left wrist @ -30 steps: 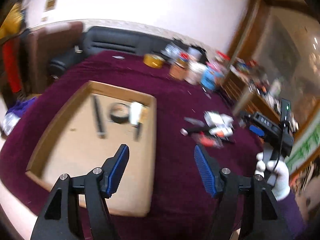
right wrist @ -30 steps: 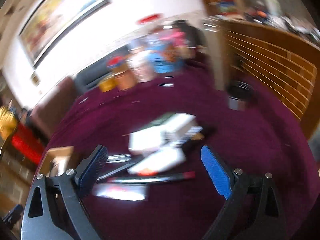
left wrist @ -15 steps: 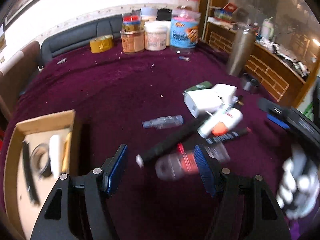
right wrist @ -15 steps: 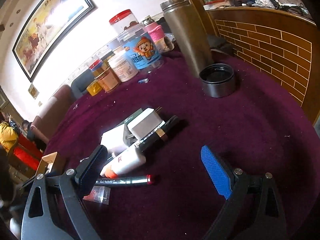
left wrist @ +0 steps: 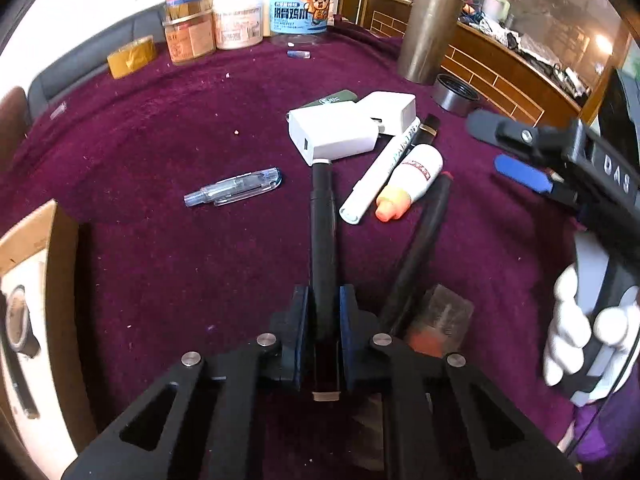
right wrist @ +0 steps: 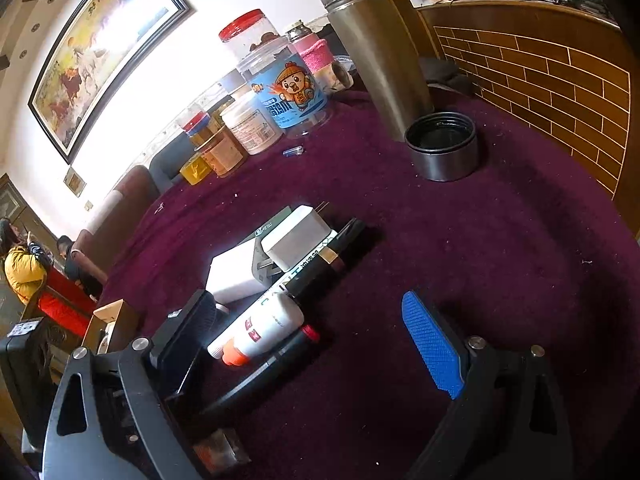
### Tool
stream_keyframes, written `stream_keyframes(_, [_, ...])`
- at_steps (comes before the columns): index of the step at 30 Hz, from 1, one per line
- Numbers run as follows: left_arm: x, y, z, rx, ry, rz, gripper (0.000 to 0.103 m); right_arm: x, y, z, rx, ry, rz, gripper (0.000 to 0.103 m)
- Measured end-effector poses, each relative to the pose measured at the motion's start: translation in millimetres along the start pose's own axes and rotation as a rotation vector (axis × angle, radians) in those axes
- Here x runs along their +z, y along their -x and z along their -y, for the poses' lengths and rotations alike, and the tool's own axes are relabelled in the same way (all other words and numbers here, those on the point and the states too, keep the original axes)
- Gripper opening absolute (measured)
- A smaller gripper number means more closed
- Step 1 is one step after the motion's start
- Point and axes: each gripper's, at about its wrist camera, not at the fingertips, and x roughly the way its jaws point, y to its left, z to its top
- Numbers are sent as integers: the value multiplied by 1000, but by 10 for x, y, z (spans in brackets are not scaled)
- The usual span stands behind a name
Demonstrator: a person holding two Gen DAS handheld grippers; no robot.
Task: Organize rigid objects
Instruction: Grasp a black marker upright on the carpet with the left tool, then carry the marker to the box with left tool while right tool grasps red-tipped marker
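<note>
My left gripper [left wrist: 324,312] is shut on a long black pen [left wrist: 323,232] that lies on the purple cloth, its far end against a white charger block [left wrist: 334,134]. Beside it lie a white paint marker [left wrist: 380,176], a white bottle with an orange cap [left wrist: 412,182], a second black pen [left wrist: 424,236], a clear pen [left wrist: 236,190] and a small clear packet [left wrist: 440,318]. My right gripper [right wrist: 316,340] is open over the same pile, with the white bottle [right wrist: 260,330] between its fingers. The cardboard box [left wrist: 44,280] stands at the left.
Jars [left wrist: 236,24], a tape roll [left wrist: 132,56] and a steel flask [left wrist: 430,24] with its cap [left wrist: 454,94] stand at the table's far side. A brick-patterned wooden counter [right wrist: 540,80] borders the right. The right gripper's body [left wrist: 580,168] is close on the right.
My left gripper moved forward and down and closed on the black pen. My right gripper came lower and closer to the pile, still open.
</note>
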Motion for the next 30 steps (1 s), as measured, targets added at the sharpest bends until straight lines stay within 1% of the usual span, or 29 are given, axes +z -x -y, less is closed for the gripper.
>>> stream_keyframes(2, [5, -6, 58, 47, -30, 13, 11, -5, -1, 1, -2, -1, -1, 95])
stream_keyframes(5, [126, -103, 74, 68, -40, 19, 14, -7, -2, 6, -4, -5, -3, 95])
stream_keyframes(8, [187, -158, 171, 107, -75, 45, 18, -5, -14, 9, -6, -6, -9, 95])
stream_keyframes(10, [210, -175, 202, 122, -79, 58, 20, -7, -18, 5, -8, -3, -11, 95])
stream_keyframes(11, [232, -189, 197, 121, -71, 60, 23, -9, -18, 5, -10, -3, -11, 95])
stream_keyframes(13, [274, -230, 176, 105, -51, 59, 23, -8, -19, 10, -13, -3, -11, 95])
stream_keyframes(16, [320, -263, 131, 79, -32, 52, 17, -6, -23, 25, -17, -8, -12, 95])
stream_keyframes(18, [276, -216, 124, 60, -20, 57, 12, -3, -26, 37, -16, -12, -13, 95])
stream_keyframes(20, [235, -125, 96, 62, 4, 76, 11, -2, -32, 40, -15, -14, -17, 95])
stream_keyframes(23, [174, 103, 7, 36, 51, 121, 11, -2, -45, 42, -15, -12, -22, 95])
stream_keyframes(26, [79, 406, -84, 7, 98, 179, 11, -4, -60, 36, -17, -7, -27, 95])
stream_keyframes(30, [-145, 855, -195, -14, 145, 276, 11, -10, -62, 32, -25, -3, -26, 95])
